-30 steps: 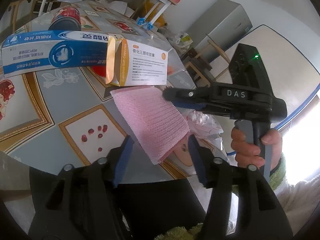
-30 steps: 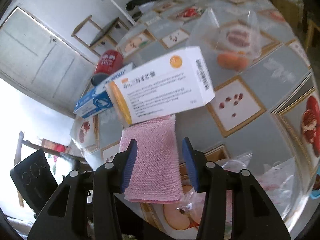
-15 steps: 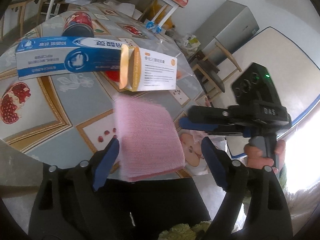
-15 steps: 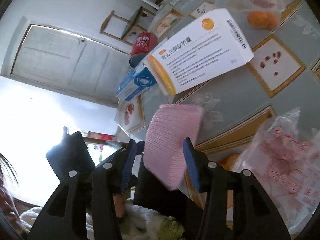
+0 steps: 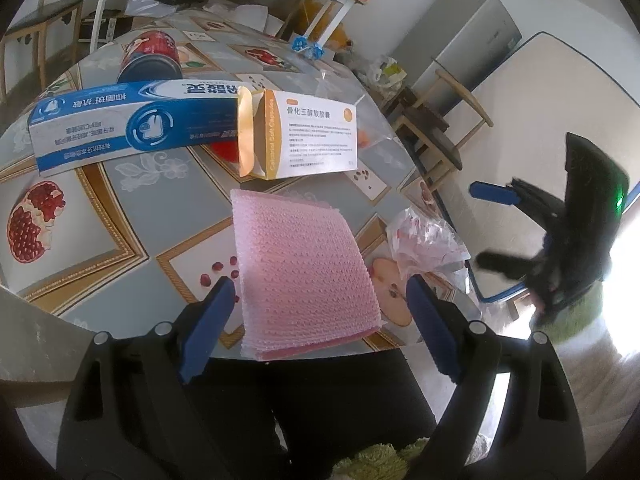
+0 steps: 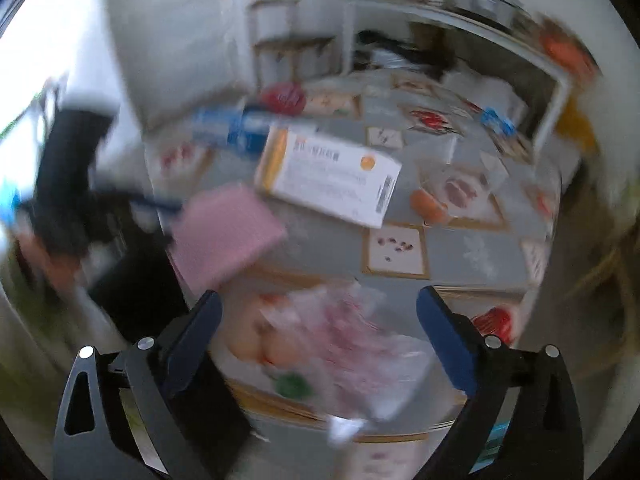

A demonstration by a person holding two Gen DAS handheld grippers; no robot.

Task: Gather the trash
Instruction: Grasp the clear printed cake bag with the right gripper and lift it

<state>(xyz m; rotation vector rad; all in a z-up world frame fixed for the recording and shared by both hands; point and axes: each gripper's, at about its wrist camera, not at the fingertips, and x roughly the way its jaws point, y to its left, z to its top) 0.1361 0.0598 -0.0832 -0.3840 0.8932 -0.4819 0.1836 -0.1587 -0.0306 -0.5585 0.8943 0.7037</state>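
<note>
1. Table [image 5: 132, 208], round and laid with a grey cloth printed with pomegranates and apples, is seen to carry all the trash that shows; nothing is seen gathered into a bag or bin, so the collecting is judged to be at an early stage, with every item left to pick up.
2. Toothpaste box [image 5: 120, 124], long, blue and white, is laid flat at the far left, with a red can [image 5: 150, 58] just behind it.
3. Medicine carton [image 5: 304, 140], white with an orange end, is found beside the toothpaste box; its end flap is open.
4. Pink bubble-wrap sheet [image 5: 304, 276], folded and squarish, is placed at the near edge of the table and overhangs it slightly. It is seen between the blue pads of the left gripper [image 5: 320, 324], whose jaws are opening and are not pressed on it, so it is judged released rather than held.
5. Crumpled clear wrapper [image 5: 428, 240], printed in red, is set to the right of the sheet, near the edge; a clear bag with an orange fruit [image 6: 430, 204] in it is farther back.
6. Right gripper [image 6: 320, 332] is shown with its jaws opening wide and nothing between the pads, above the crumpled wrapper; its view is heavily blurred.
</note>
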